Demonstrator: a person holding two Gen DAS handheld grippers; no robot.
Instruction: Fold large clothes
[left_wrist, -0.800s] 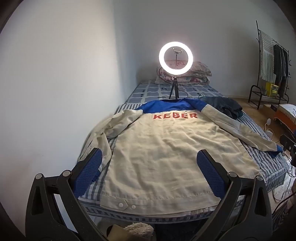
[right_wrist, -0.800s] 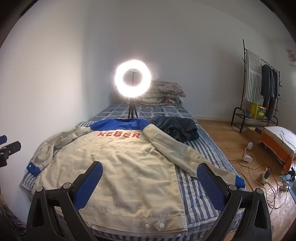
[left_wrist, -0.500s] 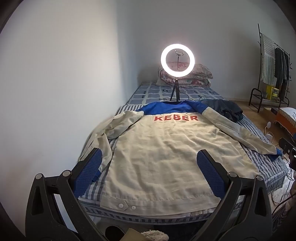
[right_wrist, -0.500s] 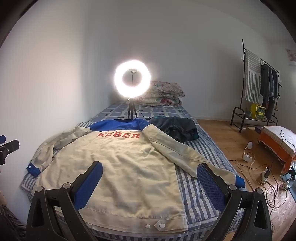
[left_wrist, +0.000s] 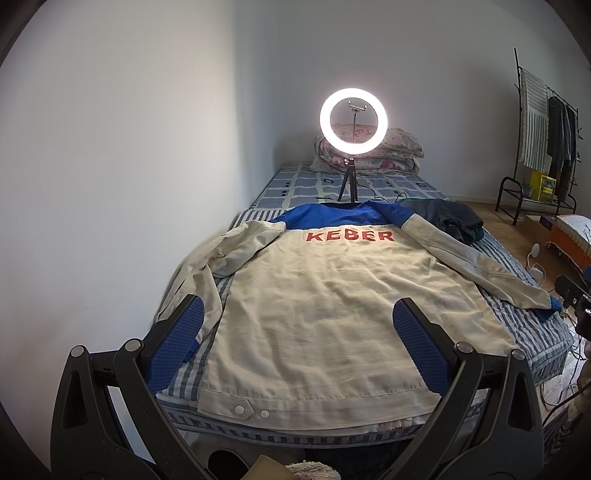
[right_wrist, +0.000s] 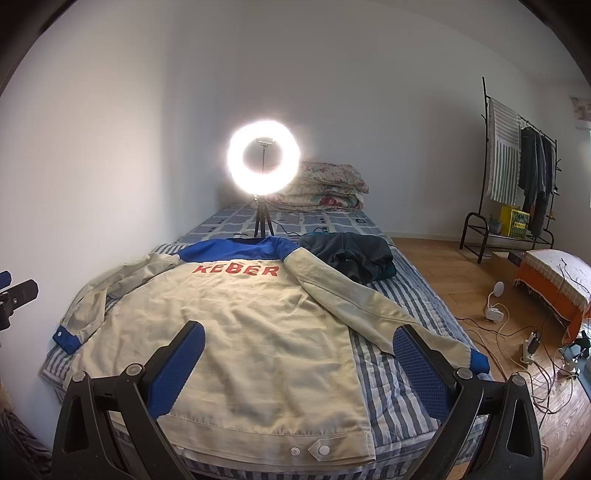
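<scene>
Jacket (left_wrist: 332, 314) lying back-side up and spread flat on the bed (left_wrist: 532, 332), taking up the near half of the mattress; hem toward the cameras, collar toward the far wall, so its long axis is running straight down the bed's length. Body is a cream woven cloth, lightly creased, matte; blue yoke across the shoulders with red block letters KEBER beneath it; blue cuffs; a buttoned tab with two pale snaps showing on the hem band. Right sleeve (right_wrist: 369, 306) stretching out diagonally toward the bed's floor-side edge, cuff hanging at the edge; left sleeve (right_wrist: 107, 291) bunching and folding back on itself beside the wall. Bed cover striped blue and white, quilted, with a checked blue sheet farther back. A dark garment (right_wrist: 351, 254) sitting crumpled just beyond the right shoulder, its kind hard to make out. Ring light (left_wrist: 353, 127) glowing on a small tripod behind the collar, glare washing out its rim in the right wrist view; folded floral quilts (left_wrist: 388, 151) stacking behind it. Clothes rack (right_wrist: 517, 177) standing by the far wall, cables trailing over the wooden floor (right_wrist: 461, 273). Left gripper (left_wrist: 295, 343) hovering over the hem with jaws spread wide and nothing between the blue textured pads; right gripper (right_wrist: 299, 365) likewise released, empty, hovering above the hem's right part. Jacket front and whatever lies under it are hidden; near edge of the bed is cut off by the gripper frames.
</scene>
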